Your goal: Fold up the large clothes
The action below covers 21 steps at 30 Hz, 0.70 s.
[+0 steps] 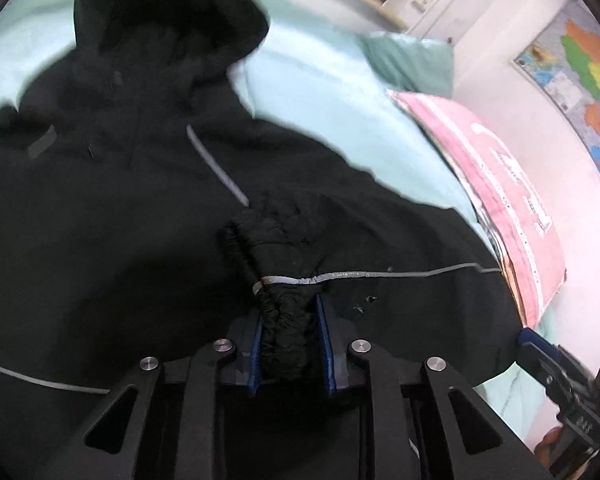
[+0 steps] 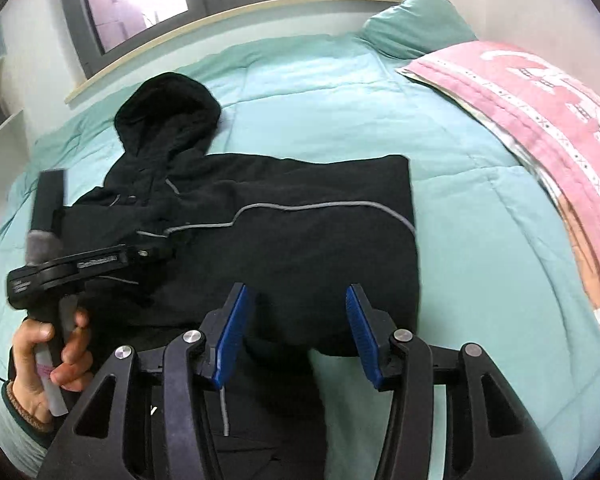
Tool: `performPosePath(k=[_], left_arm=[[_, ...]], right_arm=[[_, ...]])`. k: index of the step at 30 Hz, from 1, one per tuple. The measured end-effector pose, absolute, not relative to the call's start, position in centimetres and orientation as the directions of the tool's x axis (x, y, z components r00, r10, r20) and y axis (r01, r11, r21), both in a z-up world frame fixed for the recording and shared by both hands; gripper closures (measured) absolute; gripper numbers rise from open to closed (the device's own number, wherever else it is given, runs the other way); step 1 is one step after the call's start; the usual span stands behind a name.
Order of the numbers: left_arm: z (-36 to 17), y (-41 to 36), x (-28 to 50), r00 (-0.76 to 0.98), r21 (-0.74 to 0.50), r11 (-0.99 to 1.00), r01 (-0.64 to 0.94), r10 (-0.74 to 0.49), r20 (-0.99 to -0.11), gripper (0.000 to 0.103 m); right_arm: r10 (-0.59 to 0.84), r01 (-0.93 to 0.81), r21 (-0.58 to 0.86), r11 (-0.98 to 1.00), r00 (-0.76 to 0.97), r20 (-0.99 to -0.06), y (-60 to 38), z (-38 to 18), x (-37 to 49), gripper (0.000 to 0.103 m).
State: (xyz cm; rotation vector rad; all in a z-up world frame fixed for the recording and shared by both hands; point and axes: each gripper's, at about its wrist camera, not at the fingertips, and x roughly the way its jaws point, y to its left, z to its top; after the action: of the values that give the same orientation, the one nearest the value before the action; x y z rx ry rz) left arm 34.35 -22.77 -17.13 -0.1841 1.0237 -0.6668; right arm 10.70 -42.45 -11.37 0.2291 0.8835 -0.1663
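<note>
A black hooded jacket (image 2: 284, 232) with thin grey piping lies on the teal bed, hood (image 2: 168, 112) toward the window. One side is folded over the body. My left gripper (image 1: 288, 312) is shut on a bunched black cuff (image 1: 284, 280) of a sleeve and holds it over the jacket's middle; it also shows in the right wrist view (image 2: 148, 252), held by a hand at the left. My right gripper (image 2: 296, 312) is open and empty above the jacket's near hem.
The teal quilt (image 2: 460, 208) covers the bed. A pink patterned blanket (image 2: 548, 120) lies along the right side and a teal pillow (image 2: 416, 28) sits at the far right corner. A window and its sill (image 2: 228, 12) run behind the bed.
</note>
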Motion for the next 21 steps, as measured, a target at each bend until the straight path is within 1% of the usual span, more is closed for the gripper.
performPosePath(k=[1,2,3,5,8,10,13,15,16,18,19,20,21], left_arm=[[-16.0,-22.0,34.1,0.374,-0.428,0.792,0.435,-0.592,-0.714,0.081],[-15.1,-21.4,34.0,0.389,-0.428,0.791,0.437,-0.595,-0.703,0.082],[-14.1,-20.3,33.8,0.409,-0.428,0.790,0.440,-0.600,-0.687,0.082],[-11.6,-17.4,33.6,0.459,-0.412,0.797,0.442,-0.596,-0.660,0.082],[-9.6,-12.6,33.2,0.517,-0.380,0.827,0.415,-0.558,-0.649,0.082],[-9.0,-8.2,33.0,0.555,-0.369,0.856,0.362,-0.516,-0.652,0.082],[-9.8,-2.7,33.0,0.599,-0.329,0.906,0.265,-0.422,-0.680,0.082],[-12.1,1.3,33.6,0.565,-0.307,0.938,0.163,-0.344,-0.750,0.082],[-13.7,2.7,33.9,0.527,-0.317,0.938,0.137,-0.340,-0.779,0.081],[-16.7,3.7,34.3,0.453,-0.328,0.937,0.120,-0.345,-0.822,0.080],[-18.3,3.9,34.3,0.437,-0.340,0.932,0.127,-0.360,-0.824,0.079],[-18.8,3.8,34.0,0.454,-0.336,0.931,0.145,-0.364,-0.813,0.079],[-18.7,3.7,33.8,0.471,-0.327,0.932,0.157,-0.362,-0.804,0.078]], right_arm=[[-0.057,0.240,0.120,0.963,0.620,-0.782,-42.4,-11.2,11.0,0.050],[-0.060,0.240,0.116,0.964,0.618,-0.784,-42.4,-11.1,11.0,0.047],[-0.064,0.242,0.110,0.964,0.613,-0.788,-42.2,-11.1,11.4,0.042],[-0.056,0.230,0.106,0.968,0.601,-0.797,-41.2,-11.2,12.6,0.037],[-0.016,0.185,0.117,0.976,0.594,-0.805,-39.1,-11.5,14.3,0.037],[0.032,0.142,0.143,0.979,0.592,-0.805,-36.8,-11.7,15.8,0.037],[0.090,0.094,0.176,0.980,0.583,-0.807,-34.1,-12.3,17.9,0.037],[0.107,0.075,0.179,0.981,0.563,-0.820,-32.2,-13.6,19.4,0.037],[0.107,0.069,0.171,0.983,0.545,-0.831,-31.2,-14.7,20.3,0.037],[0.063,0.061,0.105,0.993,0.478,-0.876,-29.3,-17.8,21.7,0.036],[0.012,0.055,0.043,0.998,0.463,-0.886,-28.3,-19.1,22.1,0.036],[-0.029,0.045,-0.008,0.999,0.476,-0.879,-27.6,-19.8,22.2,0.035],[-0.045,0.041,-0.029,0.999,0.483,-0.874,-27.4,-19.9,22.1,0.035]])
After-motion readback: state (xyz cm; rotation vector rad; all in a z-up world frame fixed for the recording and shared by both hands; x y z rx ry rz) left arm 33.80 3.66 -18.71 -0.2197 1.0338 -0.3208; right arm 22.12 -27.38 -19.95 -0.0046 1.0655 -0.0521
